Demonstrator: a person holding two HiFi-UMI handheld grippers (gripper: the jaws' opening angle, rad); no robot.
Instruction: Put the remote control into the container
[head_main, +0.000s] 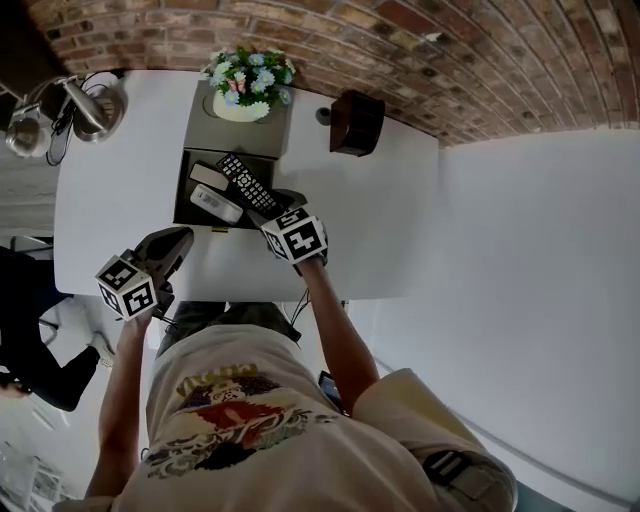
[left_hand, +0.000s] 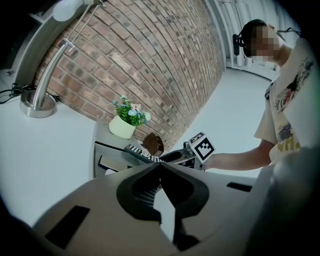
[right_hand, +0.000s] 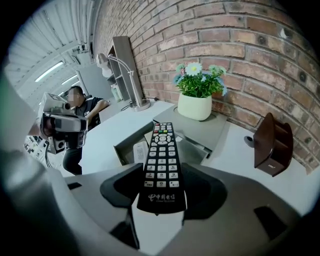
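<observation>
A long black remote control (head_main: 248, 184) (right_hand: 161, 165) juts forward from my right gripper (head_main: 275, 208) (right_hand: 161, 192), which is shut on its lower end. The remote hangs tilted over the open dark grey container (head_main: 182, 190) (right_hand: 127, 142) on the white table. Inside the container lie two white remotes (head_main: 216, 203) (right_hand: 140, 150). My left gripper (head_main: 185, 235) (left_hand: 160, 167) hovers by the table's front edge, left of the right one, its jaw tips together with nothing between them. From the left gripper view the black remote (left_hand: 142, 152) shows above the container (left_hand: 100, 150).
A pot of flowers (head_main: 245, 85) (right_hand: 196, 95) stands on the container's lid. A brown wooden holder (head_main: 356, 122) (right_hand: 272, 145) sits to the right by the brick wall. A silver desk lamp (head_main: 90, 105) (left_hand: 37, 100) occupies the far left corner. Another person (head_main: 40, 350) sits at the left.
</observation>
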